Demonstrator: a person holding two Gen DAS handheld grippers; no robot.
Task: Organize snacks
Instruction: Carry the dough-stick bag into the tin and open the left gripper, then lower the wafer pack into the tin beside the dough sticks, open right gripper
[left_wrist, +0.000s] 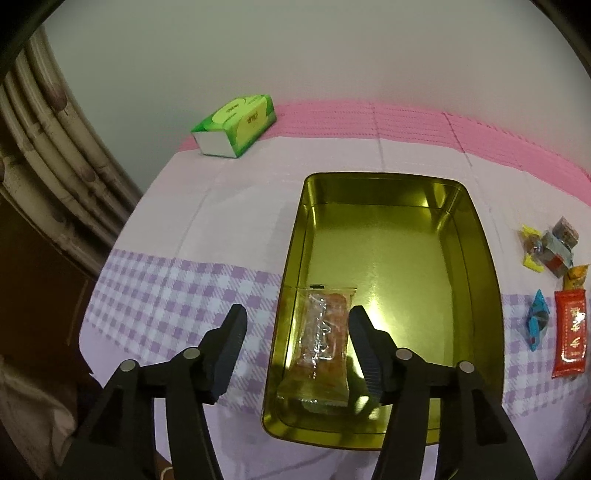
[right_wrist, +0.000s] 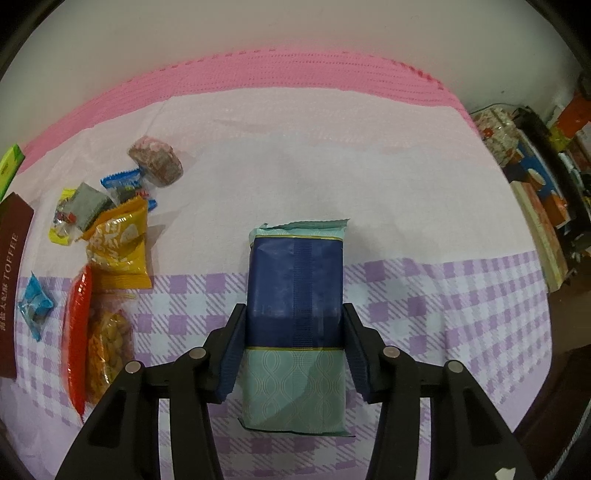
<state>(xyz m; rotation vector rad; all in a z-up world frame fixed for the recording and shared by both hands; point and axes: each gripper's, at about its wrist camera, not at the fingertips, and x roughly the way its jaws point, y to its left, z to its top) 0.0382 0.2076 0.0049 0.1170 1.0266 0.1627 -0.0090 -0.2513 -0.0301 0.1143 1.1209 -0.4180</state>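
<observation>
The left claw (left_wrist: 295, 347) is seen spread, with nothing pinched; it hangs above the near end of the gold tin (left_wrist: 476, 236), one finger over the cloth and the other over the tin. A clear-wrapped snack bar (left_wrist: 321, 343) lies flat on the tin floor at the near left corner, between the fingers in the picture but untouched by either. The right claw (right_wrist: 293, 343) is pinching the blue and teal packet (right_wrist: 295, 314) across its width, near the seam where blue meets teal; both pads are pressed on its sides. The packet is held over the checked part of the cloth on the desk (right_wrist: 406, 184), long axis pointing away from the camera. It is judged to be a light, boxy foil pack with stiff contents; the film looks smooth and may slide, so a grip across the flat sides near the middle is considered sound, and hard squeezing may crush what is inside. Left of it, a loose pile of snacks (right_wrist: 110, 240) remains on the cloth: an orange bag, a red packet, small blue and yellow sweets, a round wrapped cake. These are judged soft and crinkly, best taken by the body, not by the sealed edges. A green tissue box (left_wrist: 236, 123) sits at the far edge, well apart from the tin.
</observation>
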